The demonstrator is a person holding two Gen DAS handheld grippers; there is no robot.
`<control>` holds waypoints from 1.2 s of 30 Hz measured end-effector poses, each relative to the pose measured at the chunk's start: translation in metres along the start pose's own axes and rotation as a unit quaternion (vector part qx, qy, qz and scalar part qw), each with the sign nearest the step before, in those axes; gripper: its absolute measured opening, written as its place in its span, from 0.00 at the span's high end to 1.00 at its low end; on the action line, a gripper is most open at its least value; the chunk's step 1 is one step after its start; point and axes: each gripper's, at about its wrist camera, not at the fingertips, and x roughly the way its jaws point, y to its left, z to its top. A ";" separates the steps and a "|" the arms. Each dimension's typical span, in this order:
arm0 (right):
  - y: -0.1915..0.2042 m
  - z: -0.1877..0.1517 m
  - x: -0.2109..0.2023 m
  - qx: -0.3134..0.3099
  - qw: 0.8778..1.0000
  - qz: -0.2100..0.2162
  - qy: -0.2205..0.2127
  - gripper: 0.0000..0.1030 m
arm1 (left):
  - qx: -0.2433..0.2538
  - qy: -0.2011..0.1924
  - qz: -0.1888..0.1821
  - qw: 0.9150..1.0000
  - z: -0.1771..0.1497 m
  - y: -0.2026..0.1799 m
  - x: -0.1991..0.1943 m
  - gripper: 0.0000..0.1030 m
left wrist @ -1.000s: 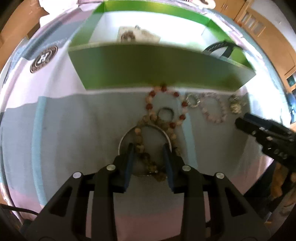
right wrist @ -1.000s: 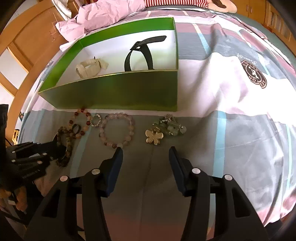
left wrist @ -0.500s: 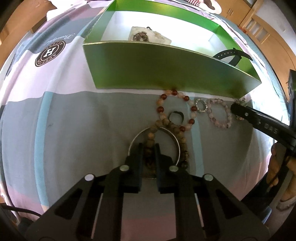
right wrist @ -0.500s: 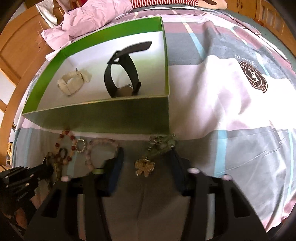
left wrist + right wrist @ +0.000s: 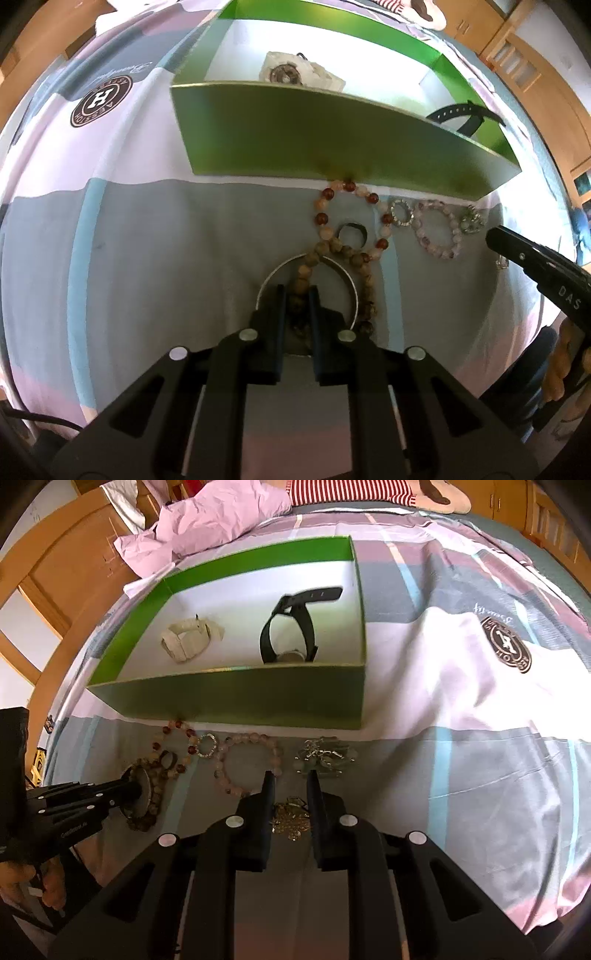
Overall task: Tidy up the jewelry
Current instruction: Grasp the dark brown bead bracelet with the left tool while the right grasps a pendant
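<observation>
My left gripper [image 5: 297, 295] is shut on a strand of brown beads [image 5: 365, 269] that lies across a silver bangle [image 5: 347, 277] on the bedspread. My right gripper [image 5: 290, 775] has its jaws closing, and a gold flower pendant [image 5: 291, 819] fills the gap between them. In front of both stands a green box [image 5: 240, 698] holding a white watch [image 5: 188, 638] and a black watch [image 5: 291, 627]. Along its near wall lie a red-and-cream bead bracelet [image 5: 321, 218], a dark ring [image 5: 351, 234], a sparkly ring [image 5: 400, 212] and a pink bead bracelet [image 5: 225, 775].
A silver and green charm cluster [image 5: 325, 757] lies just beyond the right fingertips. A crumpled pink sheet [image 5: 207, 520] and a wooden bed frame [image 5: 62, 576] sit behind the box. A hand [image 5: 48, 886] holds the left gripper at the lower left.
The left jaws have shut on the brown beads. The right gripper came down over the gold pendant and its jaws narrowed around it.
</observation>
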 end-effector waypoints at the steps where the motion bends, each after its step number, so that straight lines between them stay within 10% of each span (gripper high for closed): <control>1: 0.000 0.000 -0.004 0.001 1.000 0.001 -0.003 0.83 | -0.003 -0.001 0.000 1.000 0.000 0.001 -0.002 0.89; 36: 0.021 0.066 -0.082 -0.038 0.993 -0.005 -0.115 0.83 | 0.065 -0.159 0.027 0.985 0.068 -0.044 -0.143 0.89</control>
